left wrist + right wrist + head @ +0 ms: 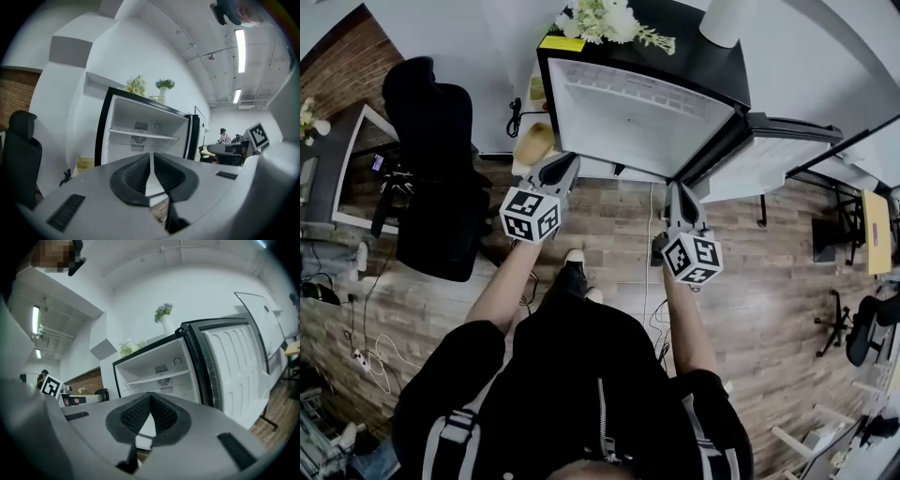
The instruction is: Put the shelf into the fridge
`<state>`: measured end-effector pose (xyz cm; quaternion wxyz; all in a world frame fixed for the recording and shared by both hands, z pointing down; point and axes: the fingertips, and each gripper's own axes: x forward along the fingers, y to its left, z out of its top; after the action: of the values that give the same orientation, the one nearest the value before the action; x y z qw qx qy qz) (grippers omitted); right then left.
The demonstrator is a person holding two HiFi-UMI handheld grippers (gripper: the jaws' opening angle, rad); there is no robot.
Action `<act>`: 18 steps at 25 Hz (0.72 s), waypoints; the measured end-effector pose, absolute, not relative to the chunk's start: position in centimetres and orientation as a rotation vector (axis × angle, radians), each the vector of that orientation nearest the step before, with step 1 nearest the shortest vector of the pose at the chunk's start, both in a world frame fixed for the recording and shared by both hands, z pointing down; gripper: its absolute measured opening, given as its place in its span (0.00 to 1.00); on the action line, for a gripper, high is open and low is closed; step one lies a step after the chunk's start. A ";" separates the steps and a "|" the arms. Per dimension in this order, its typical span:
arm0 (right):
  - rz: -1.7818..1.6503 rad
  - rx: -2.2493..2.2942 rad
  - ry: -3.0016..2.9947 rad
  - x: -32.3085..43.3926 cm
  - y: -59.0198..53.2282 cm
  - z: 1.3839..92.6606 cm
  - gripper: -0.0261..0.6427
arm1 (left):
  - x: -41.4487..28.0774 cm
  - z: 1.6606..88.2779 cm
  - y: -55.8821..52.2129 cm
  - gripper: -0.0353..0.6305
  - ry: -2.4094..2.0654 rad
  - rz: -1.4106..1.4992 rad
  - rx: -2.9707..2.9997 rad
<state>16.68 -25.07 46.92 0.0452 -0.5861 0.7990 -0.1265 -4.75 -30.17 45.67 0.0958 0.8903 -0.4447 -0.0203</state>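
A small black fridge (694, 56) stands open ahead of me, with its white door (778, 155) swung out to the right. A white shelf (140, 134) lies level across the upper part of the cavity, and the right gripper view also shows the shelf (159, 377). My left gripper (559, 169) is shut with nothing between its jaws, and it points at the fridge's left side. My right gripper (679, 192) is shut and empty too, and it sits a little short of the fridge's right front corner. Both grippers hang above the wooden floor, clear of the fridge.
A black office chair (441, 169) stands to the left. A yellow bin (534, 142) sits against the fridge's left side. Flowers (600, 21) and a white vase (727, 19) stand on top of the fridge. Cables (366, 361) trail over the floor at the left, and desks and chairs stand at the far right.
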 end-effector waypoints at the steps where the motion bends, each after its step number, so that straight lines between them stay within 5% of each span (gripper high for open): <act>1: -0.381 -1.791 2.446 16.7 -24.6 47.0 0.05 | -4.9 45.7 -29.7 0.12 -1.324 -0.059 2.637; 18: -0.387 -1.796 2.443 17.1 -21.2 48.0 0.05 | -5.9 46.3 -26.4 0.12 -1.345 -0.044 2.651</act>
<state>17.11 -21.24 48.03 0.0424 -0.5872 0.7984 -0.1266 -5.88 -26.36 46.30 0.0842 0.8885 -0.4508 -0.0147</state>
